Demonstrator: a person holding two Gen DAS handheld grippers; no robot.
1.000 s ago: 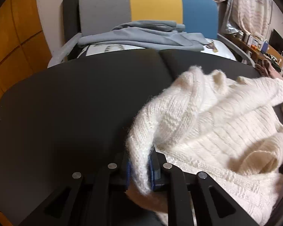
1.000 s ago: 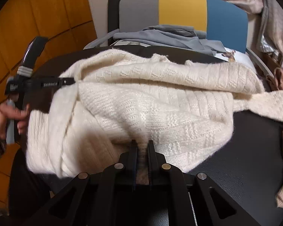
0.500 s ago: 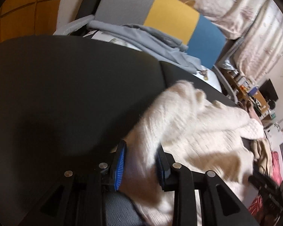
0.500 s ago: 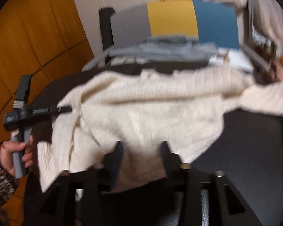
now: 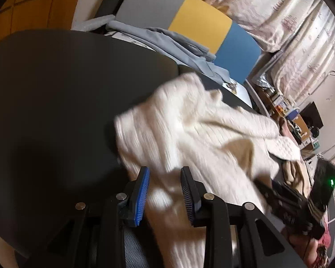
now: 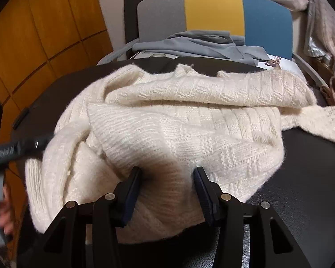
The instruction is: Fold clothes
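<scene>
My left gripper [image 5: 165,178] has its blue ribbed fingers [image 5: 143,192] spread apart, with the cream knit sweater [image 5: 196,125] lying loose between them, pinched by neither. My right gripper [image 6: 167,178] is likewise spread wide, its dark fingers [image 6: 131,192] straddling a rounded fold of the sweater [image 6: 181,129] without clamping it. The sweater is thick and fuzzy, knitted in ribbed and basket-weave blocks, heaped in soft rolls on the matte black surface [image 6: 301,178], one sleeve trailing off to the right. Both grippers sit low at the near hem, pointing across the surface. From the right wrist view, my left hand [image 6: 0,207] grips its gripper's handle at the far left edge. Beyond the surface stands a grey, yellow and blue chair [image 6: 212,11] with a grey garment [image 6: 201,44] draped on its seat.
</scene>
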